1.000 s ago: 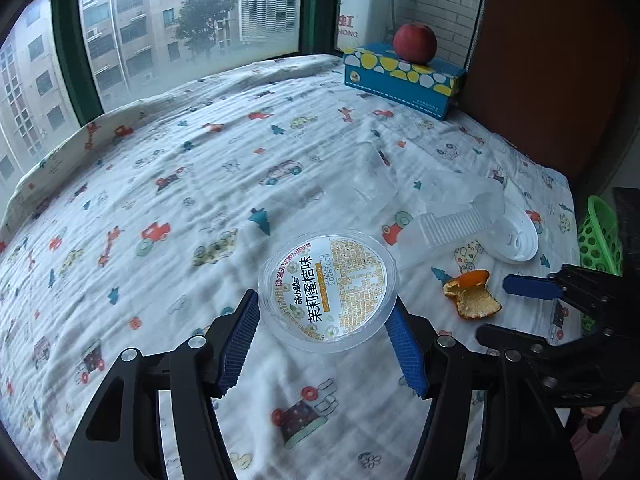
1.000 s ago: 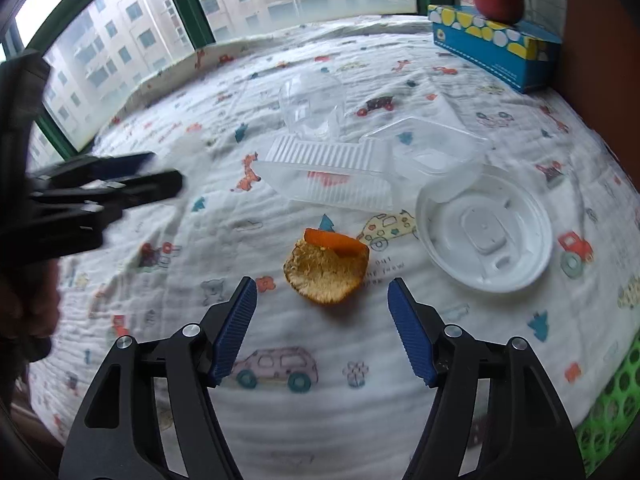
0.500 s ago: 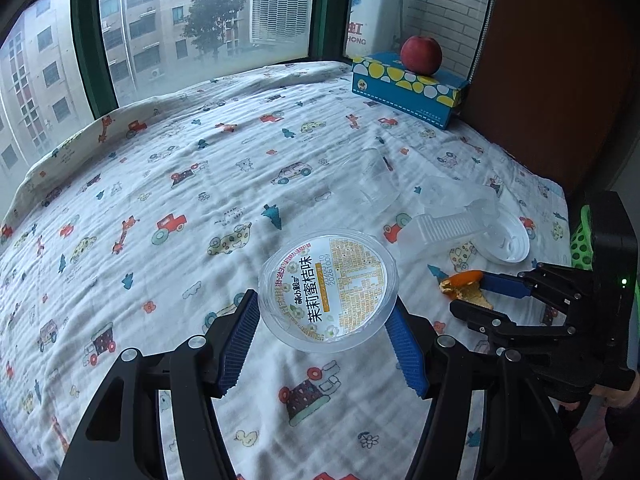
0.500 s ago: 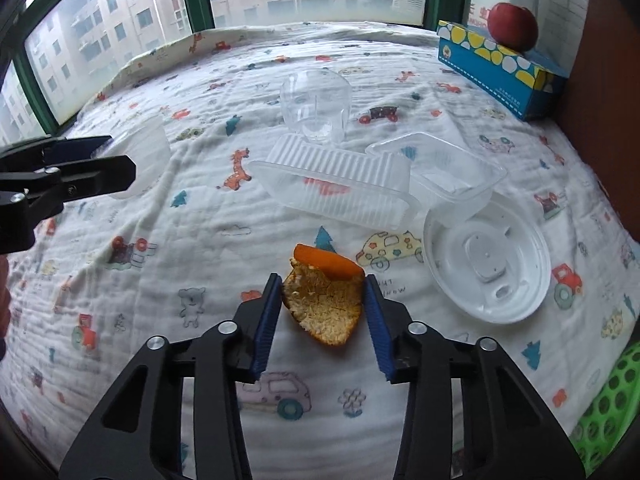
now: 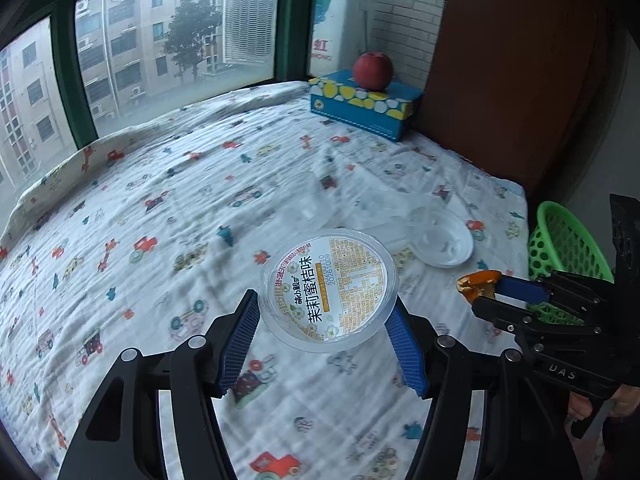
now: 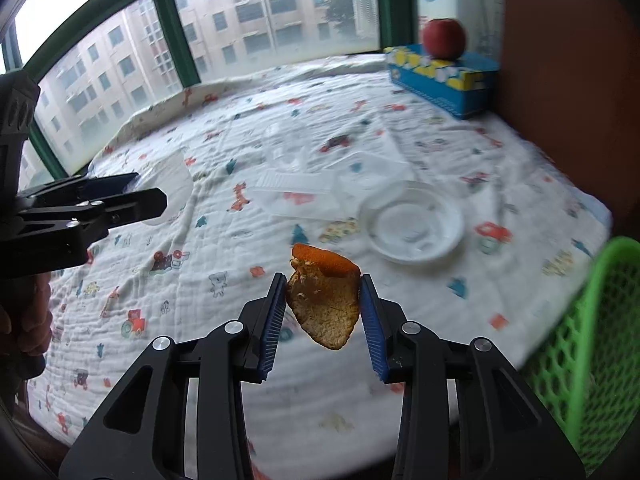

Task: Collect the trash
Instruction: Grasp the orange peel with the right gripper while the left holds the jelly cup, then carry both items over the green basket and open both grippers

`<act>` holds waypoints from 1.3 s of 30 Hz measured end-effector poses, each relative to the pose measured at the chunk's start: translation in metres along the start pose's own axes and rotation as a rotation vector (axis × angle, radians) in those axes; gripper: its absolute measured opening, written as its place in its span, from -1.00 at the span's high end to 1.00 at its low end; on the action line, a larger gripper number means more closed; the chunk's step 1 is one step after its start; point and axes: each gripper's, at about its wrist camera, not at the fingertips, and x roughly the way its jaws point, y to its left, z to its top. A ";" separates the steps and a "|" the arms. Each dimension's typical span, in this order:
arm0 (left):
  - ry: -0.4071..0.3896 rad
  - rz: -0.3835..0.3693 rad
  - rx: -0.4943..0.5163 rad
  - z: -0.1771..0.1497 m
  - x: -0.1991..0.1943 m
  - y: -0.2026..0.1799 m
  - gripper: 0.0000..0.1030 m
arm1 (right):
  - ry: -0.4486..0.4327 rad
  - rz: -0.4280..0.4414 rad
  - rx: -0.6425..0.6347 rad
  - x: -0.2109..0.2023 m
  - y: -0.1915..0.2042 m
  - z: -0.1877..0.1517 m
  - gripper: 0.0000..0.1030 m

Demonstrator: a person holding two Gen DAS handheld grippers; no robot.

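Right wrist view shows my right tool clamped on the curled orange peel with its pale pith side facing me, lifted clear of the white cartoon-print bed sheet; its jaws have just closed onto the peel, which sits pinched between the blue pads. To do this step well I judge I should carry the peel over the bed's right edge to the green plastic mesh basket, get well inside its rim, and only then let go, since the peel is light and could catch on the mesh or a pad. My left tool is partly spread and grips the round clear plastic cup with the printed orange-and-white foil lid by its sides, also off the sheet; I should keep it level so it does not slip out. Near the bed's right edge a white round plastic lid and clear plastic trays lie uncollected.
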 end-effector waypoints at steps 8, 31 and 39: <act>-0.020 -0.072 0.061 0.007 -0.007 -0.055 -0.18 | -0.066 -0.062 0.108 -0.058 -0.044 -0.022 0.28; -0.013 -0.246 0.245 0.041 0.009 -0.215 -0.18 | -0.072 -0.350 0.352 -0.132 -0.202 -0.085 0.19; 0.004 -0.278 0.292 0.047 0.019 -0.251 -0.18 | -0.081 -0.360 0.407 -0.142 -0.224 -0.098 -0.09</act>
